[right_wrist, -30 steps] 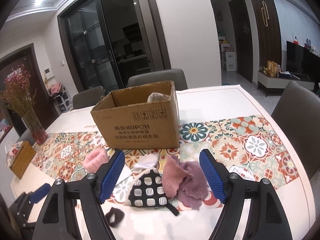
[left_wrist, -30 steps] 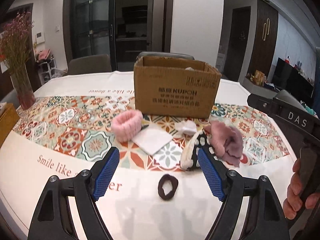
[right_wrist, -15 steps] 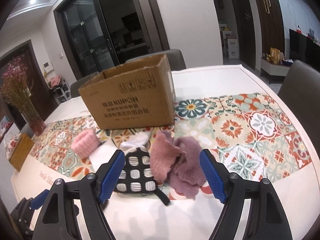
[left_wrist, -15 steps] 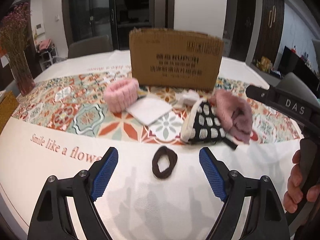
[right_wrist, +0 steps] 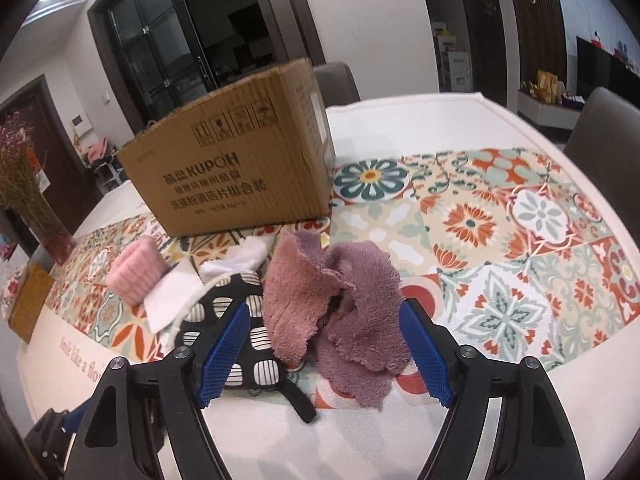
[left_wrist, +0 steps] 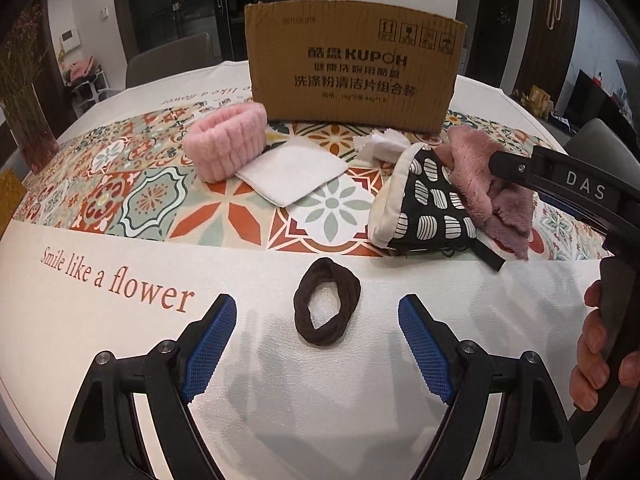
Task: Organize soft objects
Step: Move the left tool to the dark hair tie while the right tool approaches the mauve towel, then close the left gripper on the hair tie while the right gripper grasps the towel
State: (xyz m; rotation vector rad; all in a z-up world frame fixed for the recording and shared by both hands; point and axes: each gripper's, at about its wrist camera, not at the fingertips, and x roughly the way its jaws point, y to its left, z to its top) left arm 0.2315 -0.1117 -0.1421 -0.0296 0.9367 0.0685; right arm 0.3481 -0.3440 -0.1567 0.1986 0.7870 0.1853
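My left gripper (left_wrist: 318,344) is open and low over the table, its blue pads either side of a dark brown hair tie (left_wrist: 326,306). My right gripper (right_wrist: 322,354) is open around a crumpled mauve cloth (right_wrist: 340,308), which also shows in the left wrist view (left_wrist: 480,184). A black-and-white patterned pouch (left_wrist: 428,208) lies against the cloth. A pink fluffy headband (left_wrist: 226,140), a white cloth (left_wrist: 294,174) and a crumpled white tissue (left_wrist: 380,146) lie before the cardboard box (left_wrist: 352,76).
A vase of dried flowers (left_wrist: 28,120) stands at the far left. A yellow box (right_wrist: 28,308) sits at the table's left edge. Chairs (right_wrist: 604,128) ring the table. The right gripper's body (left_wrist: 580,192) reaches in from the right.
Both grippers have dropped lower and moved forward. The left one now brackets the hair tie; the right one now brackets the mauve cloth. Jaws stay open.
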